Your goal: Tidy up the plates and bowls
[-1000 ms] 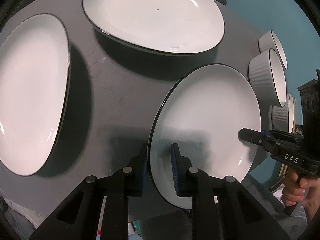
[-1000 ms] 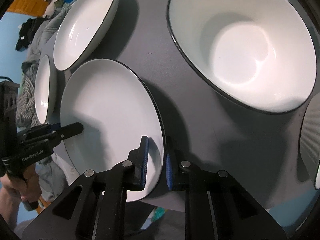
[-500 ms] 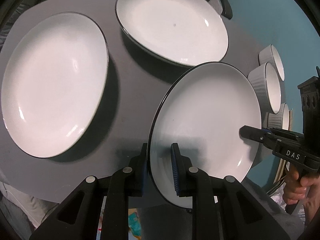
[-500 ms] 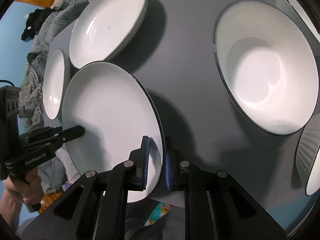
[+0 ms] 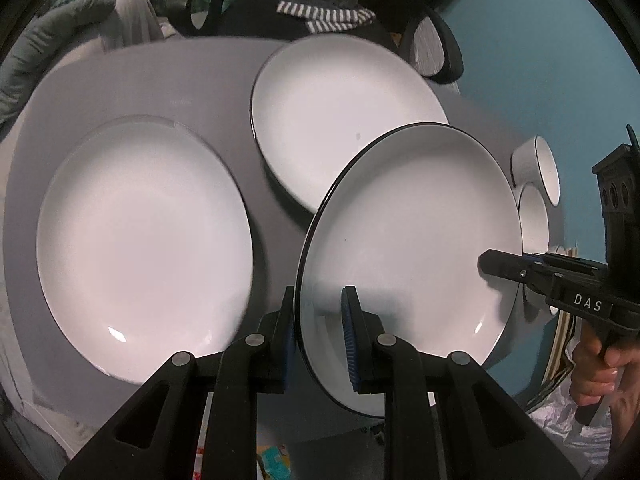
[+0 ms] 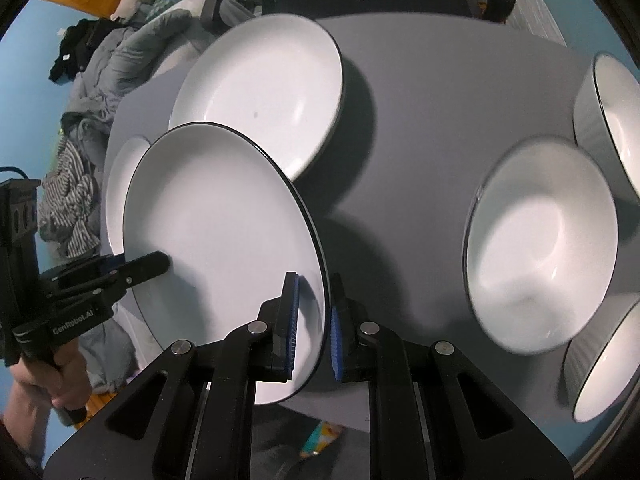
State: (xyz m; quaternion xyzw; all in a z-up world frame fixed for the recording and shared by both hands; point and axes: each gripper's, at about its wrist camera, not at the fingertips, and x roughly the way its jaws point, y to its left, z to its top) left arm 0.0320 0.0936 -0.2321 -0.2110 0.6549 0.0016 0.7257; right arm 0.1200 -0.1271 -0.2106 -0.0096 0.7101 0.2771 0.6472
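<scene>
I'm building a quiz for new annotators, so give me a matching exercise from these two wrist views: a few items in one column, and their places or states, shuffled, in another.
Items
1. held plate
2. far plate
3. nearest bowl
4. left gripper

States
A. lying flat on the grey table, behind the lifted one
B. clamped on a rim, opposite the right gripper
C. raised and tilted, gripped at both edges
D. standing empty on the table, nothing touching it

Pairs: 1-C, 2-A, 3-D, 4-B
</scene>
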